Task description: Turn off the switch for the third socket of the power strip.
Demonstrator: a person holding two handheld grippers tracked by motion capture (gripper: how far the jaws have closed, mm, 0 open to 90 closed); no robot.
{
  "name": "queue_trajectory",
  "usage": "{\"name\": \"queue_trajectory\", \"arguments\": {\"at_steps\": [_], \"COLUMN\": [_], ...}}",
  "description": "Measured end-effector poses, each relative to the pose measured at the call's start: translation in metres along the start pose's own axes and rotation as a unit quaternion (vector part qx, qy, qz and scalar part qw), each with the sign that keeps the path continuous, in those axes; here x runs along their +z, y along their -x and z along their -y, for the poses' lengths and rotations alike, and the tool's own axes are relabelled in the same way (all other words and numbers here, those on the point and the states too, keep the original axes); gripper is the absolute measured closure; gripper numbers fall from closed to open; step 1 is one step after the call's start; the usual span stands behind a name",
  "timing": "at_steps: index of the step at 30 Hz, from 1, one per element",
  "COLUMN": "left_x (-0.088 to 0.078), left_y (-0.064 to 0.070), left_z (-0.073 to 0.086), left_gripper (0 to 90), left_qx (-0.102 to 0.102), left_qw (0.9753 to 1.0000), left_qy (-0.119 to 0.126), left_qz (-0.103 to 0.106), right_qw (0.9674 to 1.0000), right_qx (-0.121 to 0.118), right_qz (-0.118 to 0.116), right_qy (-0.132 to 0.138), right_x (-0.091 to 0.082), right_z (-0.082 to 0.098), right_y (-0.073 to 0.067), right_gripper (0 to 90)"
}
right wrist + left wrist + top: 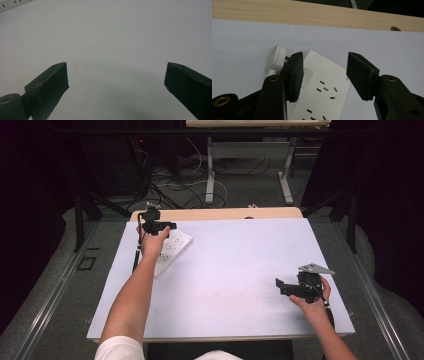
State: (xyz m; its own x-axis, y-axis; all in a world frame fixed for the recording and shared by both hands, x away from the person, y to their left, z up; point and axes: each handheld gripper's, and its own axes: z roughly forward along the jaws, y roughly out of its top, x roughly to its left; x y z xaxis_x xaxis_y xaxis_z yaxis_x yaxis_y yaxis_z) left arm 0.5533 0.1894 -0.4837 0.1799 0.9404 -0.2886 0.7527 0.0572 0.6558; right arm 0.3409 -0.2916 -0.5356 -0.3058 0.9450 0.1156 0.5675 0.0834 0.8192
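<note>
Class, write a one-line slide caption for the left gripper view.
Open left gripper poised over the white power strip, its plug lying beside it on the white tabletop.

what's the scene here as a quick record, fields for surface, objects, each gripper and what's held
surface: white board on a wooden table
objects: white power strip at the far left of the board, a white plug beside its end
left gripper: open, jaws over the end of the power strip, not closed on it
right gripper: open, above bare board at the near right
held: nothing in either gripper
</note>
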Motion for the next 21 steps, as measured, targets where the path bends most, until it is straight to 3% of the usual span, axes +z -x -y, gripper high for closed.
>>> {"name": "queue_trajectory", "arguments": {"at_steps": [3, 14, 21], "left_x": [0.002, 0.016, 0.019], "left_y": [-0.004, -0.007, -0.007], "left_z": [0.0, 0.003, 0.004], "left_gripper": [54.7, 69.1, 76.3], "left_qx": [0.004, -0.007, -0.003], "left_qw": [0.9999, 0.9997, 0.9995], "left_qy": [-0.013, -0.021, -0.031], "left_qz": [0.001, 0.005, 0.006], "right_qw": [1.0, 1.0, 1.0], "right_qx": [-0.003, 0.001, -0.001], "right_qz": [0.004, 0.0, -0.001], "right_qy": [0.005, 0.0, -0.001], "right_x": [0.001, 0.001, 0.001], "right_z": [0.0, 0.0, 0.001], "right_y": [0.001, 0.001, 0.002], "right_gripper": [4.6, 4.7, 4.8]}}
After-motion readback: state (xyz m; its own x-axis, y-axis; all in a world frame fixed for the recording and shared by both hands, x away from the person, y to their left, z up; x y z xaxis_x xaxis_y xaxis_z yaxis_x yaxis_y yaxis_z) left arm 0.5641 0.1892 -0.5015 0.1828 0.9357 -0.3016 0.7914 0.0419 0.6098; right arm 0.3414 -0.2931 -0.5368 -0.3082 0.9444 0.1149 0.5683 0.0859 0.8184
